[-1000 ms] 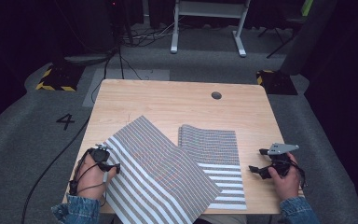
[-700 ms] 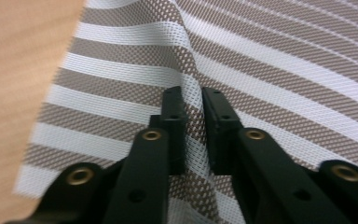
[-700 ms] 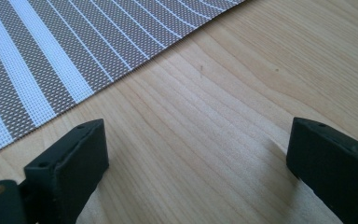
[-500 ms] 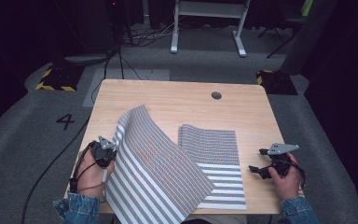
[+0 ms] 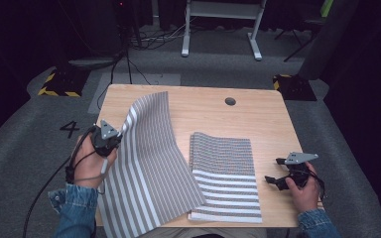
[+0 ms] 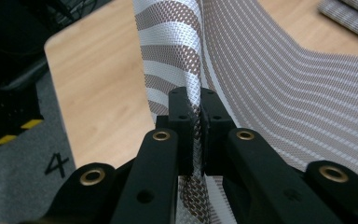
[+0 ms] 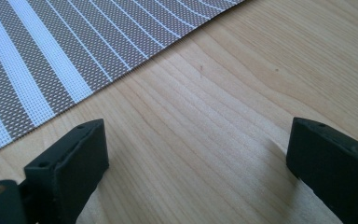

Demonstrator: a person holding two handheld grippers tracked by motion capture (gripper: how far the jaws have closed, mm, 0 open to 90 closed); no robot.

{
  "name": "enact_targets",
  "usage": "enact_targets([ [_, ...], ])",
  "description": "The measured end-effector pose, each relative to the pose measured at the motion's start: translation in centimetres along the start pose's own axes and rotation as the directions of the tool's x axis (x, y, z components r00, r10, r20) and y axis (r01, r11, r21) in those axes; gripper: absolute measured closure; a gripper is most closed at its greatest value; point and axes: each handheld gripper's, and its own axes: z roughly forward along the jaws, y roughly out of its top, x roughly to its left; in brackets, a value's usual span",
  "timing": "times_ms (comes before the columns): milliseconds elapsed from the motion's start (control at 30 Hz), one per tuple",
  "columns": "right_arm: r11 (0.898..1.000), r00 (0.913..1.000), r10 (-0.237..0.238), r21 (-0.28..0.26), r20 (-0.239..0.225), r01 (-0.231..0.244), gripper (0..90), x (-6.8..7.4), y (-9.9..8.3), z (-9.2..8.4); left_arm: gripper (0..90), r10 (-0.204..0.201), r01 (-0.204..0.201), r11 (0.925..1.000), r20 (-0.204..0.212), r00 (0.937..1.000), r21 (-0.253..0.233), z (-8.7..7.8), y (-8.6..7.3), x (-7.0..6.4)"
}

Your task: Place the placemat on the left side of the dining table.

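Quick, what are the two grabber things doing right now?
Left gripper: closed, pinching the lifted edge of the striped placemat.
Right gripper: open, holding nothing, over the wooden table.

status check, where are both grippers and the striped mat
Left gripper shut on edge of brown-and-white striped woven mat, edge raised. Right gripper open, over bare wooden table. Second, folded striped mat lies alongside.

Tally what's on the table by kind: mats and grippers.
Striped mats: 2, the lifted mat pinched in the left hand-held gripper, and the flat mat beside it.
Hand-held grippers: 2, left, and right hand-held gripper, open over the table.
Total: 4
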Motion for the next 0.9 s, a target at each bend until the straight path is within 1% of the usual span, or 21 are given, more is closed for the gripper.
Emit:
enact_targets([
  [67, 1.000, 1.0000, 0.000, 0.000, 0.000, 0.000, 5.7, 0.0, 0.0, 0.0, 85.1, 0.032, -0.032, 0.9992, -0.008, 0.9995, -0.024, 0.6, 1.2, 0.7],
  [100, 1.000, 1.0000, 0.000, 0.000, 0.000, 0.000, 5.7, 0.0, 0.0, 0.0, 83.8, 0.051, -0.052, 0.9970, -0.006, 0.9987, -0.058, 1.1, 1.7, 1.1],
  [133, 1.000, 1.0000, 0.001, 0.000, 0.000, -0.001, 5.7, 0.0, 0.0, 0.0, 80.3, 0.067, -0.067, 0.9926, -0.007, 0.9978, -0.102, 1.7, 2.1, 1.5],
  [167, 1.000, 1.0000, 0.000, 0.000, 0.000, 0.000, 5.7, 0.0, 0.0, 0.0, 73.7, 0.068, -0.069, 0.9844, -0.009, 0.9976, -0.162, 2.5, 2.5, 2.0],
  [200, 1.000, 1.0000, 0.000, 0.000, 0.000, 0.000, 5.7, 0.0, 0.0, 0.0, 66.8, 0.059, -0.061, 0.9756, -0.015, 0.9981, -0.211, 3.2, 2.9, 2.4],
  [233, 1.000, 1.0000, 0.000, 0.000, 0.000, 0.000, 5.7, 0.0, 0.0, 0.0, 58.2, 0.051, -0.059, 0.9700, -0.040, 0.9979, -0.236, 3.8, 3.1, 2.7],
  [267, 1.000, 1.0000, 0.000, 0.000, 0.000, 0.000, 5.7, 0.0, 0.0, 0.0, 50.6, 0.051, -0.059, 0.9700, -0.040, 0.9979, -0.236, 3.8, 3.1, 2.7],
  [300, 1.000, 1.0000, -0.001, 0.000, 0.000, 0.001, 5.7, 0.0, 0.0, 0.0, 45.1, 0.024, -0.040, 0.9660, -0.066, 0.9975, -0.255, 4.4, 3.3, 2.8],
  [333, 1.000, 1.0000, 0.000, 0.000, 0.000, 0.000, 5.7, 0.0, 0.0, 0.0, 43.1, -0.022, 0.005, 0.9662, -0.064, 0.9977, -0.258, 4.8, 3.2, 2.5],
  [400, 1.000, 1.0000, 0.000, 0.000, 0.000, 0.000, 5.7, 0.0, 0.0, 0.0, 41.3, -0.046, 0.036, 0.9687, -0.037, 0.9983, -0.246, 4.9, 2.8, 1.9],
  [467, 1.000, 1.0000, 0.001, 0.000, 0.000, -0.001, 5.7, 0.0, 0.0, 0.0, 41.0, -0.053, 0.047, 0.9760, -0.025, 0.9983, -0.213, 4.6, 2.0, 1.0],
  [500, 1.000, 1.0000, 0.001, 0.000, 0.000, -0.001, 5.7, 0.0, 0.0, 0.0, 40.4, -0.057, 0.053, 0.9779, -0.016, 0.9982, -0.202, 4.3, 1.6, 0.5],
  [600, 1.000, 1.0000, -0.001, -0.001, 0.000, 0.001, 5.7, 0.0, 0.0, 0.0, 39.3, -0.113, 0.114, 0.9794, 0.016, 0.9935, -0.167, 3.3, -0.2, -1.1],
  [633, 1.000, 1.0000, 0.000, 0.000, 0.000, 0.000, 5.6, 0.0, 0.0, 0.0, 39.3, -0.132, 0.135, 0.9786, 0.025, 0.9909, -0.156, 2.9, -0.8, -1.5],
  [700, 1.000, 1.0000, -0.001, -0.001, 0.000, 0.001, 5.7, 0.0, 0.0, 0.0, 39.2, -0.201, 0.205, 0.9699, 0.047, 0.9786, -0.132, 2.3, -2.0, -2.6],
  [733, 1.000, 1.0000, -0.001, -0.001, 0.000, 0.001, 5.6, 0.0, 0.0, 0.0, 39.2, -0.215, 0.220, 0.9692, 0.054, 0.9752, -0.112, 2.0, -2.6, -3.1],
  [767, 1.000, 1.0000, -0.001, -0.001, 0.000, 0.001, 5.7, 0.0, 0.0, 0.0, 38.6, -0.225, 0.229, 0.9686, 0.051, 0.9730, -0.096, 1.7, -3.2, -3.6],
  [800, 1.000, 1.0000, -0.001, -0.001, 0.000, 0.001, 5.7, 0.0, 0.0, 0.0, 38.1, -0.225, 0.229, 0.9686, 0.051, 0.9730, -0.096, 1.7, -3.2, -3.6],
  [833, 1.000, 1.0000, -0.001, -0.001, 0.000, 0.001, 5.6, 0.0, 0.0, 0.0, 37.7, -0.247, 0.250, 0.9663, 0.057, 0.9674, -0.062, 1.4, -4.2, -4.7],
  [867, 1.000, 1.0000, -0.001, -0.001, 0.000, 0.001, 5.6, 0.0, 0.0, 0.0, 37.0, -0.254, 0.256, 0.9658, 0.063, 0.9653, -0.039, 1.3, -4.7, -5.3],
  [900, 1.000, 1.0000, -0.001, -0.001, 0.000, 0.001, 5.6, 0.0, 0.0, 0.0, 36.9, -0.254, 0.256, 0.9658, 0.063, 0.9653, -0.039, 1.3, -4.7, -5.3],
])
